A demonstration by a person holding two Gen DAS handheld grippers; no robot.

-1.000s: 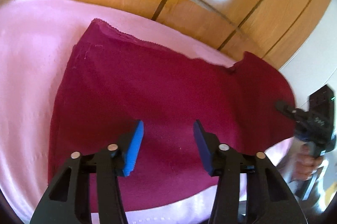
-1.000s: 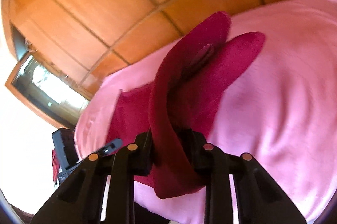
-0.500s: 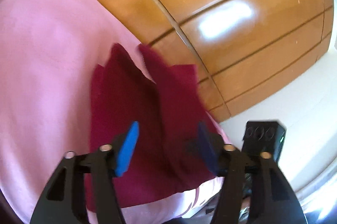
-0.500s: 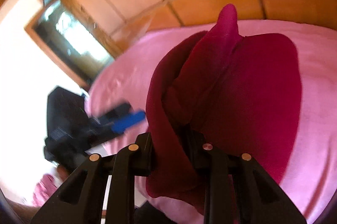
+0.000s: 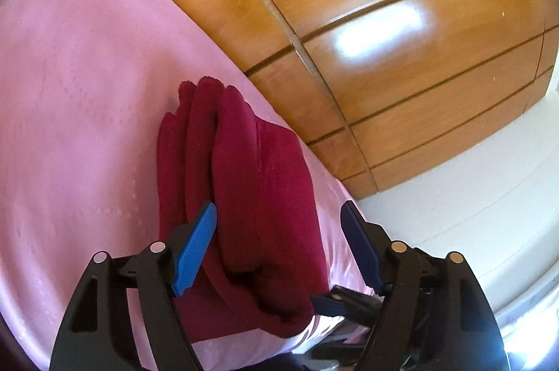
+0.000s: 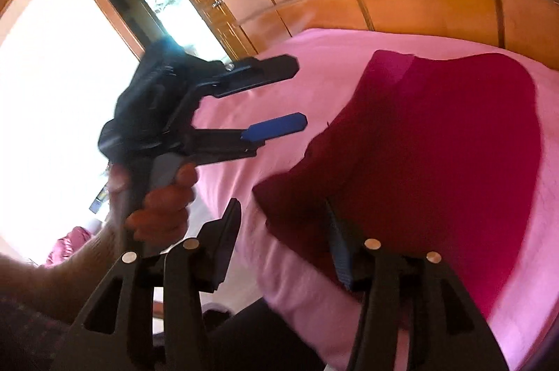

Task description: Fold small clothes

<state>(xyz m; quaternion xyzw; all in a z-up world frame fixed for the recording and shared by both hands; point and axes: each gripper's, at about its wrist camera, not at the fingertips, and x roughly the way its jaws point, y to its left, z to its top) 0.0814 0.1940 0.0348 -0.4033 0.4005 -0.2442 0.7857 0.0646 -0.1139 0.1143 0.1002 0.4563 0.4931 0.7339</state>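
Observation:
A dark red garment [image 5: 251, 203] lies folded over itself on the pink bed cover [image 5: 77, 91]; it also shows in the right wrist view [image 6: 436, 147]. My left gripper [image 5: 279, 241] is open, its jaws wide apart above the near end of the garment, holding nothing. It also shows in the right wrist view [image 6: 300, 95], held in a hand to the left of the garment. My right gripper [image 6: 283, 227] is open and empty at the garment's near edge, its right finger over the cloth.
A glossy wooden headboard [image 5: 384, 21] runs behind the bed. A white wall [image 5: 471, 196] lies to the right. A mirror in a wooden frame [image 6: 181, 11] stands at the far left. The bed's near edge [image 6: 314, 308] is just under my right gripper.
My right gripper has opened and let go of the garment, which now lies folded on the bed. My left gripper has stayed open and swung over the fold.

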